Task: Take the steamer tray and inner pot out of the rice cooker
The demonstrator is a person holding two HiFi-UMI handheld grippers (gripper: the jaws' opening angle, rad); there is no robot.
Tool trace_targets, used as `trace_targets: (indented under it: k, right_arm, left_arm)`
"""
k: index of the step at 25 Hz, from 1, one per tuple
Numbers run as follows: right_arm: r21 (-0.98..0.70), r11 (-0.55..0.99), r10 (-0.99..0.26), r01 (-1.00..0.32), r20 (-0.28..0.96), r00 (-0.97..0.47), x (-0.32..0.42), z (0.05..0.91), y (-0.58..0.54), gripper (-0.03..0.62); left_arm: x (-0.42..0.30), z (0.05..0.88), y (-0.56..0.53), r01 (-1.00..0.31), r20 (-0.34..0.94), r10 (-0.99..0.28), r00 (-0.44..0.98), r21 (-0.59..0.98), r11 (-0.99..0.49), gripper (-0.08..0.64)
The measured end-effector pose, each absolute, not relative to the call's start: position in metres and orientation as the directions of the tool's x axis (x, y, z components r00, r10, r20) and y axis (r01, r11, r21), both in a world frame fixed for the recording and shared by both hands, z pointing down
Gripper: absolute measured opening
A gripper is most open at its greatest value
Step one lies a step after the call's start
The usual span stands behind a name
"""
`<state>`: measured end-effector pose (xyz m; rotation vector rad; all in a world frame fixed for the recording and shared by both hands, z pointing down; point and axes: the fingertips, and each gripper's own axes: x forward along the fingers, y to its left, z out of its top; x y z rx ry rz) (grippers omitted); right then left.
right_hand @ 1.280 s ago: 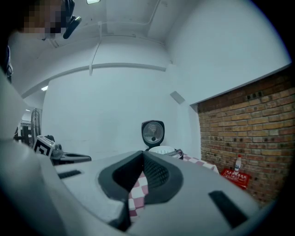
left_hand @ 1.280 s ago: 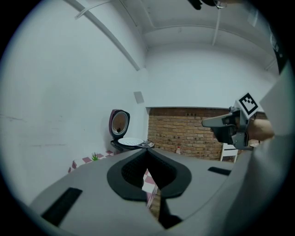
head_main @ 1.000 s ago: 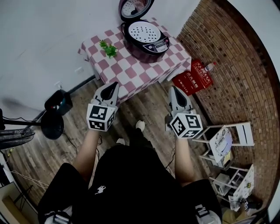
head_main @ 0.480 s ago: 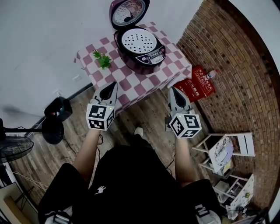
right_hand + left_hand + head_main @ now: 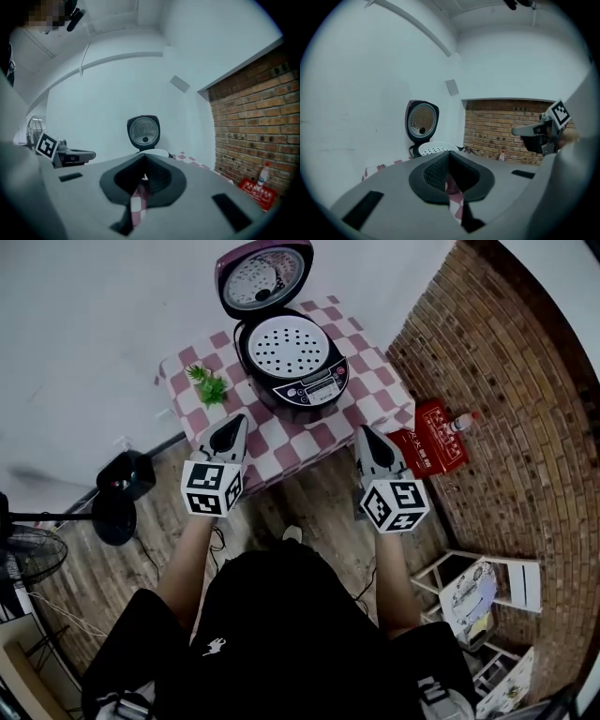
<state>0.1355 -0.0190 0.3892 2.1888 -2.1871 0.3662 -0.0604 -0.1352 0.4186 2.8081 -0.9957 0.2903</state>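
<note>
A dark maroon rice cooker stands on a small table with a pink-and-white checked cloth, its lid raised at the back. A white perforated steamer tray sits in its mouth; the inner pot under it is hidden. My left gripper is shut and empty over the table's near left edge. My right gripper is shut and empty near the table's front right edge. The cooker shows ahead in the left gripper view, and the lid in the right gripper view.
A small green plant stands on the table left of the cooker. A brick wall runs along the right, with a red box and a bottle on the floor. A fan and a black object stand at left.
The table and cooker have come nearer in the head view. Both grippers have moved forward to the table's near edge, still shut.
</note>
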Motion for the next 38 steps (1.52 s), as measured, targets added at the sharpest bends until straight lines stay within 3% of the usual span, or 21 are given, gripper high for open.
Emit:
trace_targets:
  k: [19,30,38]
  right_arm:
    - [-0.194,0.068,-0.976,-0.979,0.191,-0.106,0.197,0.409,-0.070,0.002]
    - [-0.133,0.053,-0.970,-0.990,0.230,-0.083,0.201,0.407,-0.132,0.002]
    - [-0.022,0.074,-0.941,-0.997,0.328,-0.077,0.197,0.427,-0.198,0.002]
  left_arm:
    - [-0.005,0.424,-0.172,-0.703,0.263,-0.678,0.687,0.000,-0.712,0.002]
    - [0.006,0.434,-0.236,-0.677,0.259,-0.643,0.720,0.065,-0.733,0.002]
    - [0.002,0.451,-0.293,-0.687,0.283,-0.643,0.711,0.090,-0.721,0.003]
